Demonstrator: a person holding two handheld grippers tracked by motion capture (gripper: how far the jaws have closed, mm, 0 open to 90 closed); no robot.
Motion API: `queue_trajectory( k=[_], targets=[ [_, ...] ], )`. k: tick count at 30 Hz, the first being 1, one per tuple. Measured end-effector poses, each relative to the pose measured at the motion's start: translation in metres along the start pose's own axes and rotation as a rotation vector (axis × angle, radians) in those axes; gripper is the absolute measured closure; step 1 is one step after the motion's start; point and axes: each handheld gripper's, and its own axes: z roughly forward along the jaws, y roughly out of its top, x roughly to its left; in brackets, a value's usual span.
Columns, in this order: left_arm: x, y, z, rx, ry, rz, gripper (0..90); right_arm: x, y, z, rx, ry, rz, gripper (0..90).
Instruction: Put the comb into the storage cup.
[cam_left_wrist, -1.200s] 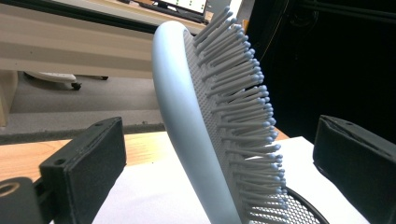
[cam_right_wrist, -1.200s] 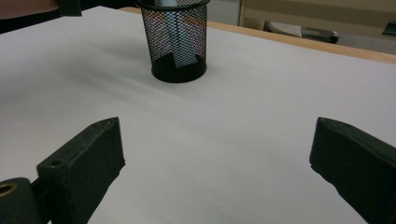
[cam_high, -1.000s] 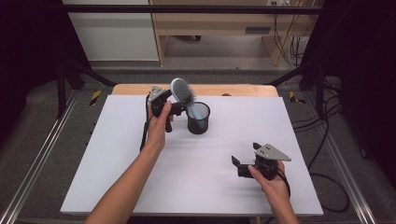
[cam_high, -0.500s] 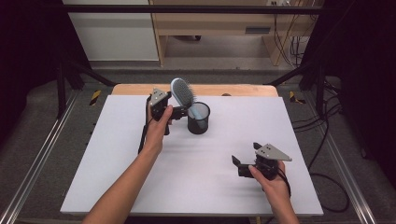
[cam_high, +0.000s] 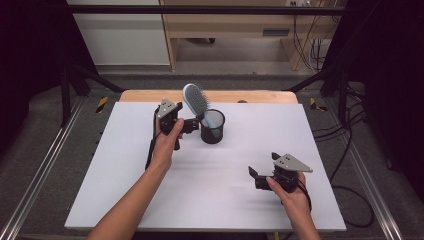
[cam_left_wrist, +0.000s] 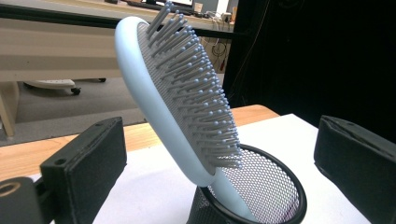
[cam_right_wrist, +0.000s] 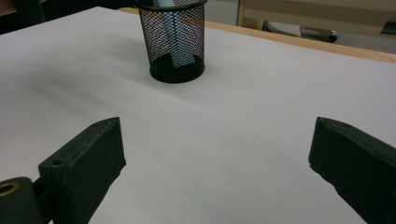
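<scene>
High view: the pale blue oval hairbrush with grey bristles is seen standing handle-down in the black wire-mesh cup, at the far middle of the white tabletop. Its head leans to the left over the rim, toward the left claw. Compared with the frames half a second and one second earlier, the brush and cup are found in the same place and at the same lean, while the left claw, formerly close against the lower part of the brush, is now drawn slightly back to the left of the cup.

In the left gripper view, both black jaws are spread wide, one on each side of the hairbrush and the cup, and neither jaw is touching them; the claw is thus open and holding nothing. The brush is judged to have been released and to be supported by the cup alone.

The right claw is held low over the near right part of the tabletop, well apart from the cup and unchanged in position. In the right gripper view its jaws are likewise spread with nothing between them, and the handle of the brush is visible through the mesh of the cup.

The placing of the brush in the cup is judged complete, with only withdrawal of the left claw remaining.
</scene>
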Motion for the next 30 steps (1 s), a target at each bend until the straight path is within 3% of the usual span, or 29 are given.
queue_trajectory(
  k=[14,30],
  targets=[
    [0.004,-0.002,-0.021,0.004,0.007,0.01,2.6,0.0,0.0,0.0,0.0,0.002,-0.001,3.6],
    [0.027,-0.001,-0.056,-0.004,0.047,0.009,2.4,0.001,0.0,0.002,0.005,0.002,-0.002,3.6]
  ],
)
